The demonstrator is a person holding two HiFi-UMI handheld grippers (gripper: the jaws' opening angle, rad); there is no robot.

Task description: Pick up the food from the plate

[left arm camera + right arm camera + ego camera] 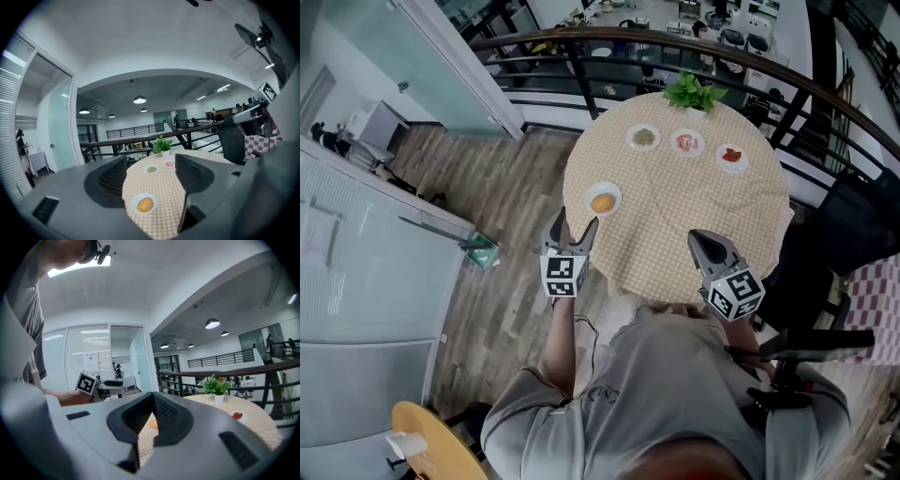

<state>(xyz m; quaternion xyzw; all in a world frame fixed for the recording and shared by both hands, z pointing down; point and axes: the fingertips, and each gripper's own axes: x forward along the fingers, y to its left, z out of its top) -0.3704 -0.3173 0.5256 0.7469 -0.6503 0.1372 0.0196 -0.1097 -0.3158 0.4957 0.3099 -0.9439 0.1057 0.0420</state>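
1. The round table (675,220) under a checked cloth is the biggest thing we see. It stands on a wooden floor (511,216), and its far edge is close to a dark curved railing (581,66).
2. Our left gripper (574,225) hangs at the table's near-left edge and points toward the plate there. In its own view the jaws stand wide apart. Nothing is between them, and only the cloth and the plate show beyond the gap.
3. Our right gripper (710,242) is over the table's near edge, well apart from the left one. Its view shows the jaws drawn in until the tips meet, leaving a thin wedge of a gap. They grip nothing.
4. A leafy green plant (694,92) sits at the table's far edge.
5. Three small plates stand in a row just in front of the plant. One holds something brownish-green (644,138), the next something pink-red (687,142), and the last something red (732,157).
6. A white plate (615,190) lies alone near the table's left edge, just beyond the left gripper's tips.
7. The food (602,202) is a rounded orange-yellow piece. It rests in the middle of that plate, and neither gripper touches it.
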